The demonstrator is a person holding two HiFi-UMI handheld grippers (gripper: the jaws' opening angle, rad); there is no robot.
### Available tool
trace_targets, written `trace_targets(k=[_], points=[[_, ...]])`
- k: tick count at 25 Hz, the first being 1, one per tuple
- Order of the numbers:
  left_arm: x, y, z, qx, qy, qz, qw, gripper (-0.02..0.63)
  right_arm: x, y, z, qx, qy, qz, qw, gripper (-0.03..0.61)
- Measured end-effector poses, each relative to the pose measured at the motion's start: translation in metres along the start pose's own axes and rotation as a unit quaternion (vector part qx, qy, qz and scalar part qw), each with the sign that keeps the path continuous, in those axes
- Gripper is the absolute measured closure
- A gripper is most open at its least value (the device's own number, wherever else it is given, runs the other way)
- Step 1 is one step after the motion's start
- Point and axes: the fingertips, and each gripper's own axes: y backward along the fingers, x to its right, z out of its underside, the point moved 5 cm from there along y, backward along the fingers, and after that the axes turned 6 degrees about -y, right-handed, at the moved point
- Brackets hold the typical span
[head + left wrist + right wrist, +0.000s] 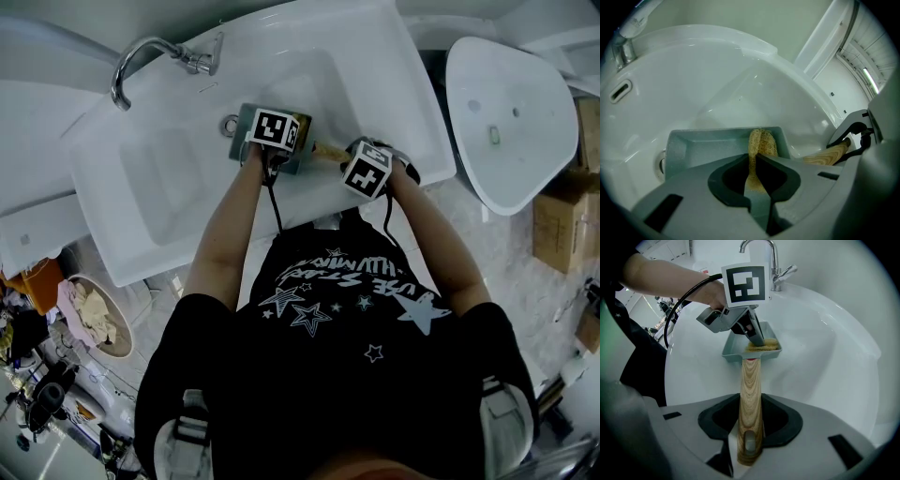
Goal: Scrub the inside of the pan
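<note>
- Right gripper clamping wooden handle, jaws pressing on both its sides. Judged purpose: steadying pan against scrubbing force.
- Pan sitting in white sink, beside drain, below chrome faucet.
- Left gripper pinching sponge, jaws nearly meeting on it. Gripper pointing steeply down, so sponge is reaching pan interior near handle-side wall.
- Pan: rectangular, shallow, sloped walls, grey speckled coating.
- Handle: light wood, grain showing, hang hole at end.
- Sponge: tan, coarse, fibrous.
- Sink: smooth, glossy.
</note>
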Motion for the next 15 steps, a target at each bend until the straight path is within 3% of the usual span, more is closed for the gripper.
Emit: trace_targets(k=[15], points=[[-0.049,0.007,0.011,0.001,0.044,-0.035,0.9984,0.563,0.000,0.000,-0.001,-0.011,-0.002,-0.006,1.000,0.449]])
